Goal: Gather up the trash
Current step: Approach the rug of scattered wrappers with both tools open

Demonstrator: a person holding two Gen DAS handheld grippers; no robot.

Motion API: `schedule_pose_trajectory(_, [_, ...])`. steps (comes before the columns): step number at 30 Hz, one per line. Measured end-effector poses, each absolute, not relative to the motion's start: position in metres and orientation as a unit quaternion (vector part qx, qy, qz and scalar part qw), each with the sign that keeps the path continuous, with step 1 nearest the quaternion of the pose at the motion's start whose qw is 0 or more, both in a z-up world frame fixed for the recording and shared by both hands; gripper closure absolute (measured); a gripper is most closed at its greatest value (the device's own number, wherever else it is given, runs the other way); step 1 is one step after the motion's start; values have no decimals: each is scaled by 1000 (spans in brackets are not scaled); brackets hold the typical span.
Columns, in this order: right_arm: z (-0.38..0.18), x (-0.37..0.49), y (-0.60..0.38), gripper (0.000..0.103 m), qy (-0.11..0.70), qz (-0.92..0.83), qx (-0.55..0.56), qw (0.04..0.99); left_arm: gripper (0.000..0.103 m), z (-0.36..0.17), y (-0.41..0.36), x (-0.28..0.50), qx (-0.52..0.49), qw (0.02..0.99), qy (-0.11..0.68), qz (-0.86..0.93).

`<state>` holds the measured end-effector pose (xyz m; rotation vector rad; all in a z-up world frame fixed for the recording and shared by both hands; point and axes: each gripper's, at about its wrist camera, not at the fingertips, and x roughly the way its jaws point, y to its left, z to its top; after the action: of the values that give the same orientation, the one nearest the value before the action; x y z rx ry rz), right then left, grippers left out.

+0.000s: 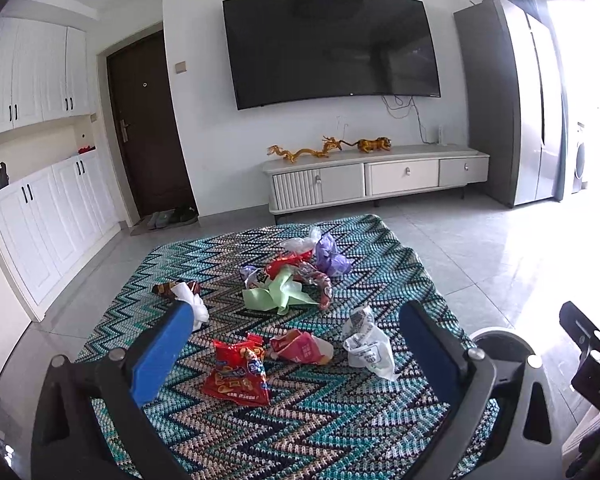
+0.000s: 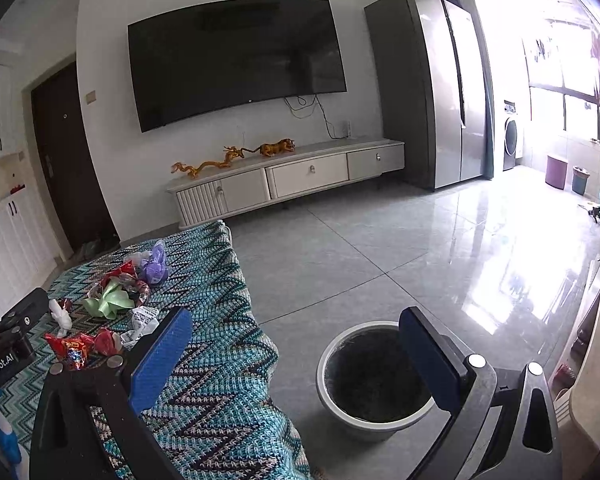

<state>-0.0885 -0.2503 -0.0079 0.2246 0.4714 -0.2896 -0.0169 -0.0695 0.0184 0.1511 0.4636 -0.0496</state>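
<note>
Trash lies scattered on a zigzag-patterned cloth (image 1: 236, 436) over a table. A red snack bag (image 1: 238, 374), a pink wrapper (image 1: 300, 346) and a white printed bag (image 1: 366, 346) lie nearest. Farther back sit a green paper scrap (image 1: 278, 294), a purple bag (image 1: 330, 256) and a white tissue (image 1: 194, 304). My left gripper (image 1: 296, 354) hovers open above the near pieces, holding nothing. My right gripper (image 2: 296, 354) is open and empty, off the table's right edge (image 2: 260, 320), above a round white bin (image 2: 374, 376) with a dark inside that stands on the floor.
A low TV cabinet (image 1: 376, 178) with golden figurines stands at the far wall under a large TV (image 1: 330, 46). A tall fridge (image 2: 436, 88) is at the right. Glossy tiled floor (image 2: 440, 248) spreads to the right of the table. White cupboards (image 1: 48, 208) line the left wall.
</note>
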Motion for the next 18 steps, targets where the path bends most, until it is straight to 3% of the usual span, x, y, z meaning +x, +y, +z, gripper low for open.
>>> schedule_pose_trajectory(18, [-13, -73, -251, 0, 255, -158, 112, 947, 0, 11, -70, 2, 77, 966, 244, -35])
